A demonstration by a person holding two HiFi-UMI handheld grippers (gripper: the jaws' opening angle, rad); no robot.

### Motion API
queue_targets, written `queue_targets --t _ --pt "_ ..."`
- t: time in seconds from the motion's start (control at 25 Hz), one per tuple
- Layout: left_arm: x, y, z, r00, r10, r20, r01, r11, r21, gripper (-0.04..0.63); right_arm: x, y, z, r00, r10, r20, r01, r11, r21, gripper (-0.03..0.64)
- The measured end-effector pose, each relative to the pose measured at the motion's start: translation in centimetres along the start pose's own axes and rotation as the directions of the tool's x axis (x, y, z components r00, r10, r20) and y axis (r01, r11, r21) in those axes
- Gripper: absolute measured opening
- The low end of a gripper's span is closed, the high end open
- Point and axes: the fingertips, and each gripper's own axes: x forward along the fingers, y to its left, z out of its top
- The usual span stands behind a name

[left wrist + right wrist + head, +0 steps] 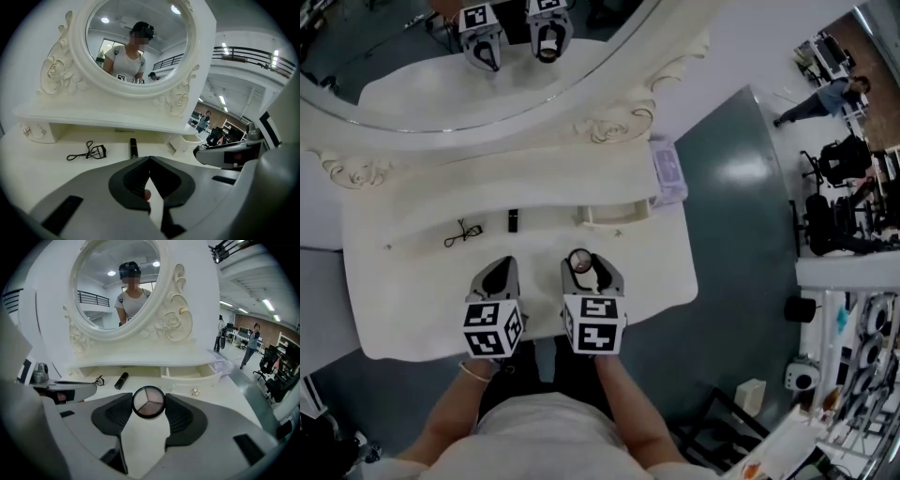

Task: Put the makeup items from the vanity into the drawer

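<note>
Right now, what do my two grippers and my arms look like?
Both the left gripper and the right gripper have pale grey, wedge-shaped bodies with black ribbed pads inside the jaws. Each carries a white cube printed with black square markers. You wear a light short-sleeved top and a thin wristband on the left wrist.

— What colours am I getting on my feed?
— I see a cream-white carved vanity point(412, 291), a black wire eyelash curler point(89, 152) and a black tube point(133, 147).
— And my black-rimmed round compact point(148, 402)?
— Pale, pink and brown wedges. My grey left gripper point(150, 158) and grey right gripper point(148, 398) have black pads point(183, 416) and black-and-white marker cubes point(493, 328).
</note>
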Motion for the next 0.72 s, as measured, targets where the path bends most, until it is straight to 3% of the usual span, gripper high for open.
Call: queue_targets --t 0.36,0.72 --pt "1.9 -3.3 2.9 1.0 -0.015 0.017 0.015 0.999 0.038 0.003 -1.0 -4.1 4.0 0.998 -0.007 0.054 0.005 1.0 0.021 0.221" --pt "5.8 -7.4 4.0 0.999 -0.053 0.002 0.053 0.997 0.06 0.003 1.9 -7.8 5.4 1.0 0.026 -0.006 -0.026 1.0 0.013 0.221"
